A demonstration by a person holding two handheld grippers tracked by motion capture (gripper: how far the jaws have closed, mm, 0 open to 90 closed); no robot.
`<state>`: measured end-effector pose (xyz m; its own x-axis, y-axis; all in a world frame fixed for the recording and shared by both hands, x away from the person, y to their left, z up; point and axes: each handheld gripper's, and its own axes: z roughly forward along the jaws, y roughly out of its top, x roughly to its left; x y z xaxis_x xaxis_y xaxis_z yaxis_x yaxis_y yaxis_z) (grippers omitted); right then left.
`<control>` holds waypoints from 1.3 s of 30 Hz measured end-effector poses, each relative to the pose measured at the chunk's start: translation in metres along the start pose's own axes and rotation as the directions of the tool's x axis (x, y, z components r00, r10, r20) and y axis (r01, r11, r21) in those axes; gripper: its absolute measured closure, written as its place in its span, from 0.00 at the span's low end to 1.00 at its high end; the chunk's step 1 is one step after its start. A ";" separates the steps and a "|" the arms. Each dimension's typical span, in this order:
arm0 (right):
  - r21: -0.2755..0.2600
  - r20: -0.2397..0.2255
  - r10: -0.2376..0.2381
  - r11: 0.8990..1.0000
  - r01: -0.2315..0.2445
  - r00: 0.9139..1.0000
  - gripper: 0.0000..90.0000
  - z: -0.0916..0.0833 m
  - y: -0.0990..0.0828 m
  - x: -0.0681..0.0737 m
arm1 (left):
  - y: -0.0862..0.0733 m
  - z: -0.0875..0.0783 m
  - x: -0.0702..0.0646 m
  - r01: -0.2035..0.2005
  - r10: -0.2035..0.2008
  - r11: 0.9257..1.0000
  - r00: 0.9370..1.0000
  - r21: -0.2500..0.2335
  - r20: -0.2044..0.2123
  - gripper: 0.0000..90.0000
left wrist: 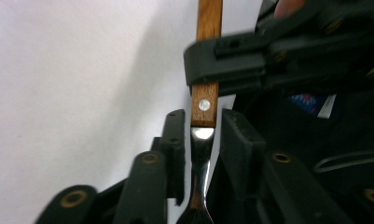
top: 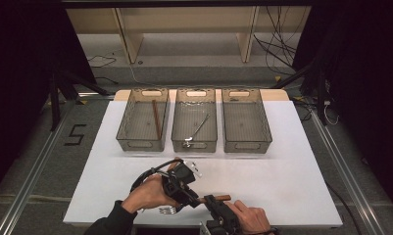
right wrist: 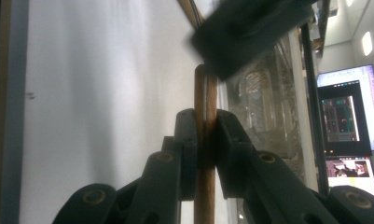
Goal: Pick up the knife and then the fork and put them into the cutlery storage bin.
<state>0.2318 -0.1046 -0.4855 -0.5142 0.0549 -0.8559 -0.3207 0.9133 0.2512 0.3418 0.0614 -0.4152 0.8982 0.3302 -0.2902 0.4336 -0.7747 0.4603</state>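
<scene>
Fork (left wrist: 204, 105) (wooden handle), near table (top: 292, 196) edge

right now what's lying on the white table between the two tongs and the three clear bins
Nothing: in the high view the white table is bare between the three clear plastic bins and the left tongs and right tongs, which share a wooden-handled metal utensil.

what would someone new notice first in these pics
At the near edge of the white table, both hand-held grippers meet on one wooden-handled metal fork: the right hand-held gripper clamps its brown handle, while the left hand-held gripper straddles the steel neck. Behind them stand three clear plastic bins in a row; the left one holds a brown stick, the middle one a metal utensil.
</scene>
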 end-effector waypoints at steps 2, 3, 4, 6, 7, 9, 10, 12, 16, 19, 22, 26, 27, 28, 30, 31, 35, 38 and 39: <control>0.000 -0.008 0.003 1.000 -0.003 1.000 0.89 0.001 -0.001 0.001 | -0.001 -0.008 0.002 0.023 -0.023 0.999 1.000 -0.048 -0.015 0.69; 0.001 -0.008 0.004 1.000 -0.004 1.000 0.89 0.001 -0.001 0.001 | -0.002 -0.012 0.004 0.033 -0.035 0.997 0.999 -0.075 -0.024 0.65; -0.001 -0.007 0.002 1.000 -0.002 1.000 0.89 0.001 -0.002 0.000 | -0.004 -0.016 0.005 0.045 -0.048 0.994 0.998 -0.099 -0.032 0.63; 0.001 -0.011 0.033 0.999 -0.033 0.999 0.90 0.000 -0.002 -0.002 | -0.006 -0.023 0.009 0.059 -0.069 0.989 0.995 -0.134 -0.067 0.56; -0.002 -0.014 0.046 0.999 -0.046 0.999 0.90 0.000 -0.003 -0.004 | -0.008 -0.027 0.010 0.065 -0.079 0.985 0.993 -0.157 -0.088 0.50; -0.001 -0.021 0.077 0.997 -0.077 0.997 0.90 -0.001 -0.005 -0.008 | -0.011 -0.036 0.014 0.078 -0.103 0.975 0.989 -0.208 -0.108 0.45; 0.004 -0.013 0.093 0.996 -0.093 0.996 0.90 -0.002 -0.006 -0.010 | -0.012 -0.041 0.015 0.084 -0.114 0.967 0.986 -0.239 -0.118 0.43; 0.007 -0.019 0.131 0.991 -0.131 0.991 0.90 -0.003 -0.009 -0.015 | -0.015 -0.051 0.018 0.084 -0.130 0.951 0.982 -0.297 -0.139 0.40; 0.014 -0.019 0.179 0.984 -0.179 0.984 0.90 -0.005 -0.016 -0.024 | -0.023 -0.068 0.021 0.089 -0.172 0.920 0.967 -0.382 -0.187 0.34; 0.026 -0.014 0.228 0.973 -0.227 0.974 0.90 -0.006 -0.025 -0.033 | -0.029 -0.075 0.024 0.085 -0.193 0.903 0.956 -0.421 -0.220 0.30; 0.050 -0.012 0.303 0.952 -0.302 0.953 0.90 -0.006 -0.035 -0.044 | -0.034 -0.076 0.027 0.080 -0.203 0.897 0.948 -0.434 -0.247 0.25; 0.056 -0.025 0.409 0.912 -0.407 0.912 0.90 -0.006 -0.051 -0.063 | -0.040 -0.072 0.032 0.089 -0.232 0.887 0.935 -0.453 -0.270 0.22; 0.065 -0.035 0.441 0.896 -0.439 0.897 0.90 -0.006 -0.055 -0.068 | -0.042 -0.071 0.034 0.092 -0.239 0.887 0.930 -0.453 -0.279 0.22; 0.063 -0.043 0.480 0.877 -0.477 0.876 0.90 -0.006 -0.058 -0.073 | -0.043 -0.070 0.036 0.096 -0.246 0.886 0.927 -0.454 -0.283 0.22; 0.064 -0.055 0.556 0.831 -0.553 0.829 0.90 -0.006 -0.066 -0.084 | -0.046 -0.067 0.038 0.110 -0.264 0.878 0.923 -0.466 -0.279 0.21; 0.062 -0.065 0.595 0.804 -0.592 0.801 0.90 -0.005 -0.071 -0.091 | -0.047 -0.066 0.038 0.112 -0.269 0.877 0.921 -0.467 -0.284 0.20; 0.051 -0.099 0.746 0.665 -0.745 0.659 0.90 -0.002 -0.091 -0.115 | -0.053 -0.059 0.041 0.119 -0.287 0.875 0.908 -0.469 -0.305 0.19; 0.028 -0.118 0.807 0.585 -0.810 0.579 0.90 0.002 -0.102 -0.131 | -0.058 -0.056 0.043 0.126 -0.298 0.876 0.901 -0.466 -0.316 0.19; 0.023 -0.127 0.830 0.549 -0.835 0.543 0.90 0.003 -0.105 -0.137 | -0.059 -0.055 0.043 0.129 -0.304 0.872 0.898 -0.471 -0.317 0.19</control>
<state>0.3389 -0.2071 -0.3957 -0.6463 0.7368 -0.1984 0.2717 0.4652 0.8425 0.3592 0.1509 -0.4081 0.6980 0.7033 -0.1344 0.5284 -0.3792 0.7596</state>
